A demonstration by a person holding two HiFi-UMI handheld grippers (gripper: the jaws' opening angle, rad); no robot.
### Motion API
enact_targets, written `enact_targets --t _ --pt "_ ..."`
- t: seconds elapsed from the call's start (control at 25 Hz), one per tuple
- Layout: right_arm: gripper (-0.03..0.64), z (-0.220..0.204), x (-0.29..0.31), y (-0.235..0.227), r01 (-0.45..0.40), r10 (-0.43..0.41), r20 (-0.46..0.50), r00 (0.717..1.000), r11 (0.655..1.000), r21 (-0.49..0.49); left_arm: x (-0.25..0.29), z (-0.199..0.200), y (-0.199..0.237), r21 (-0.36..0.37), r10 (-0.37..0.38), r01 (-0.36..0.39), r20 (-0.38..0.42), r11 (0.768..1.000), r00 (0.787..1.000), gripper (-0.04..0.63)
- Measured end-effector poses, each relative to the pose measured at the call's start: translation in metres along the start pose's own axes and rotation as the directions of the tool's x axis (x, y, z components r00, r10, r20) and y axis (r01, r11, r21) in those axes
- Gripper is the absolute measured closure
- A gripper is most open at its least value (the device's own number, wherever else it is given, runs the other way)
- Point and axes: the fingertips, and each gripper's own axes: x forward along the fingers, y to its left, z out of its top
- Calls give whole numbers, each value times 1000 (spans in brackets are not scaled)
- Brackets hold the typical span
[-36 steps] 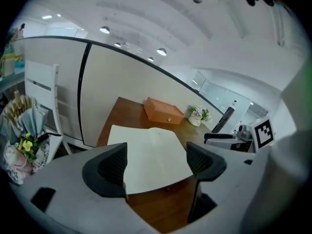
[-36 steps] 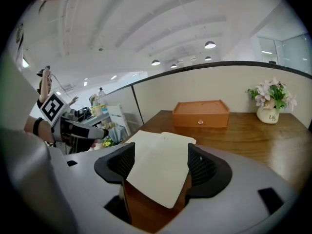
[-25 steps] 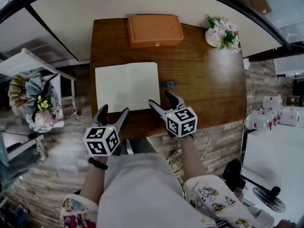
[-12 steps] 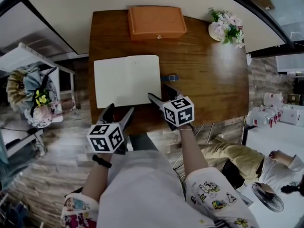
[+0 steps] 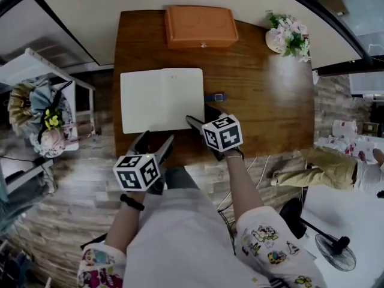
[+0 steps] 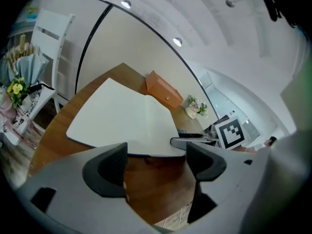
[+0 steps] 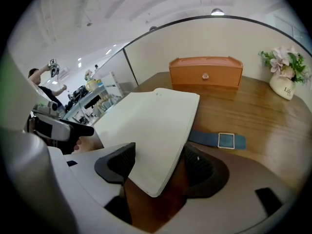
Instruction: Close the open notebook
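The open notebook (image 5: 162, 99) lies flat on the brown table (image 5: 264, 95), its blank white pages up. My right gripper (image 5: 201, 116) is open at the notebook's near right corner. In the right gripper view that corner (image 7: 161, 179) sits between the spread jaws of the right gripper (image 7: 158, 165), and neither pad presses on it. My left gripper (image 5: 156, 140) is open and empty over the table's front edge, just short of the notebook. In the left gripper view the notebook (image 6: 122, 121) lies beyond the left gripper (image 6: 156, 162), with the right gripper's finger (image 6: 187, 143) at its right edge.
An orange box (image 5: 201, 26) stands at the table's back edge behind the notebook. A blue strap with a square face (image 5: 216, 97) lies just right of the notebook. A vase of flowers (image 5: 288, 39) stands at the back right. A white shelf with a bouquet (image 5: 42, 119) is left of the table.
My right gripper has moved forward and left, so its jaws now straddle the notebook's near right corner. The left gripper has shifted only slightly. The notebook has not moved.
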Motion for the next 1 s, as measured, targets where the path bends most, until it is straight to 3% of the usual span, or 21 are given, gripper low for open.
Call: enact_targets --t 0.64,1.0 --pt "308 -1 2 0 7 -7 -38 999 1000 -2 -3 -4 2 -125 -35 40 46 991 998 242" --pt "308 0 3 0 0 0 -60 998 1000 0 -2 -2 5 -307 -105 144 141 941 984 242"
